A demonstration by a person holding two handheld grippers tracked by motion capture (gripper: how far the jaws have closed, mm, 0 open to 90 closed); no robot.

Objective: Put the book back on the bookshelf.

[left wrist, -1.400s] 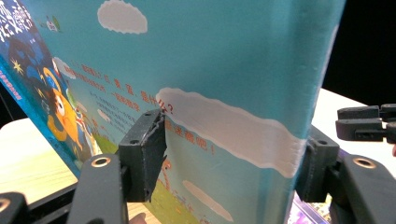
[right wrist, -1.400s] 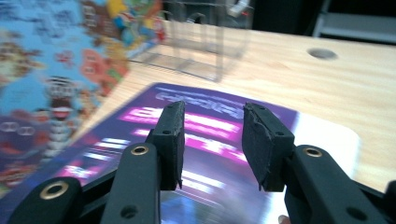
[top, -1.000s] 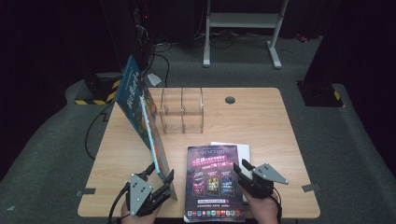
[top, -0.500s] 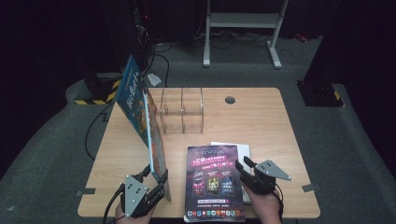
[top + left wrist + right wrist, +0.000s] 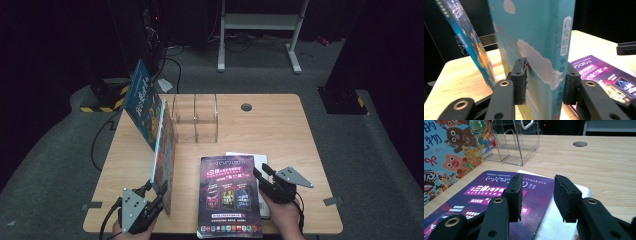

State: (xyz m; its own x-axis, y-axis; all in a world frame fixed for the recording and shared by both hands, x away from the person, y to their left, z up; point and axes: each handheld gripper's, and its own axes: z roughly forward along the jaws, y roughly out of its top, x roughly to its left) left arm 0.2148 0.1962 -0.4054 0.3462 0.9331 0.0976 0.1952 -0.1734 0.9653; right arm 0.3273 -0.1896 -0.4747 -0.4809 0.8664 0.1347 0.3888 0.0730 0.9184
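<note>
A teal picture book (image 5: 165,150) stands upright on its edge near the table's front left. My left gripper (image 5: 157,192) comes at it from the near edge. Its jaws have just been closing, and now a pad (image 5: 521,75) lies against each side of the book's spine (image 5: 539,37). A purple magazine (image 5: 227,195) lies flat at the front centre on a white sheet (image 5: 250,159). My right gripper (image 5: 261,172) hovers over the magazine's right edge. It stands open (image 5: 537,192) with nothing between its pads.
A second blue book (image 5: 142,107) leans at the left, behind the upright one. A clear acrylic holder (image 5: 195,117) stands at the back centre, with a cable hole (image 5: 246,106) in the table (image 5: 280,130) to its right. The right gripper's tip (image 5: 626,47) shows in the left gripper view.
My left gripper has shifted a little left and toward the near edge, and its jaws have narrowed onto the upright book. The right gripper and the magazine have not moved.
</note>
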